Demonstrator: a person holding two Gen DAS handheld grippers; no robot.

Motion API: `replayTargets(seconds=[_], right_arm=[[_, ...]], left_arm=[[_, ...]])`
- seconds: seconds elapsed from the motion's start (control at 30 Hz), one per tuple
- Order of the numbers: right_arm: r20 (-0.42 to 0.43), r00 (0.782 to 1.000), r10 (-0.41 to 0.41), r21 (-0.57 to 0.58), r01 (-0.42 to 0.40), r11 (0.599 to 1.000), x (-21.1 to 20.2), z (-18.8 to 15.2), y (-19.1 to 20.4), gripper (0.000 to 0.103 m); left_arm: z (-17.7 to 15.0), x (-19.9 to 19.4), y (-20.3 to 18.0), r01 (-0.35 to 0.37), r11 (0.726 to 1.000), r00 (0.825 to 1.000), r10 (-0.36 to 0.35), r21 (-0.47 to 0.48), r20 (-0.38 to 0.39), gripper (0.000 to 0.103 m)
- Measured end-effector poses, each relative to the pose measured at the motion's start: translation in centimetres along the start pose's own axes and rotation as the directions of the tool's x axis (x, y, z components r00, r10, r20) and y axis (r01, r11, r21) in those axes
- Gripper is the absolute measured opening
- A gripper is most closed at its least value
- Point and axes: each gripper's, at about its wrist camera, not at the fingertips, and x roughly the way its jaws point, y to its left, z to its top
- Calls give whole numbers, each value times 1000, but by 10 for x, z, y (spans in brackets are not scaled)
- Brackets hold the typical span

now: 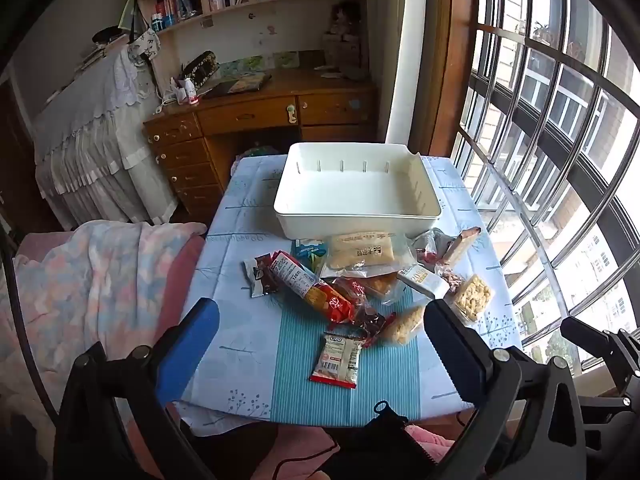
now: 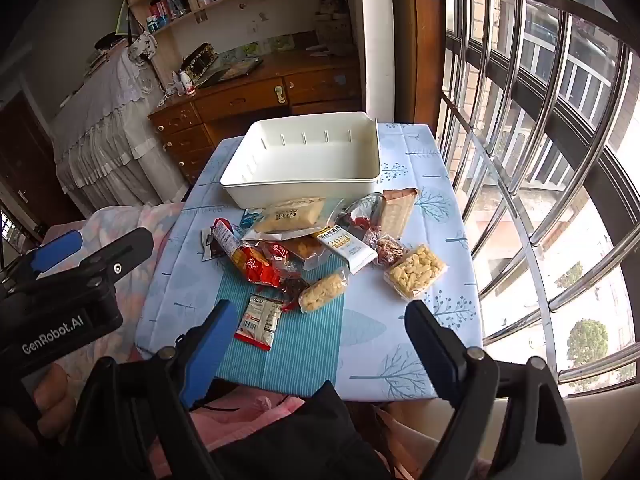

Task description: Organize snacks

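An empty white bin (image 1: 356, 188) (image 2: 308, 162) stands at the far end of the small table. In front of it lies a heap of snack packets (image 1: 352, 276) (image 2: 304, 252). A small white and red packet (image 1: 336, 360) (image 2: 260, 320) lies nearest me, and a clear pack of puffed snacks (image 1: 472, 296) (image 2: 416, 272) sits at the right. My left gripper (image 1: 320, 320) hovers open above the table's near end, nothing between its fingers. My right gripper (image 2: 320, 320) hangs open over the near edge, holding nothing. The left gripper (image 2: 76, 256) also shows at the left of the right wrist view.
The table carries a light blue cloth with tree prints (image 1: 248, 216) (image 2: 436, 320). A bed with a pastel blanket (image 1: 92, 280) lies to the left. A wooden desk (image 1: 256, 116) and bookshelves stand behind. A barred window (image 1: 552, 140) (image 2: 540, 140) runs along the right.
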Motion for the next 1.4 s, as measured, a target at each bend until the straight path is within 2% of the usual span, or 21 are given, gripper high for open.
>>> replayTargets(seconds=[0.67,0.87,1.4], right_arm=[[-4,1000,1,4,-1,1000,-3,-4,-1,87],[13,1000,-16,-8,16,1000,-9,-11,6,87],[28,999,-15,25,15,1000,-14,-19,-20,87]], left_arm=[[8,-5,-10,5,1000,1000,-5,2,-5,102],[-4,-10,-10,6,1000,1000,-6,2,-9,102],[-15,-5,-18,2,1000,999,-1,25,-35,102]])
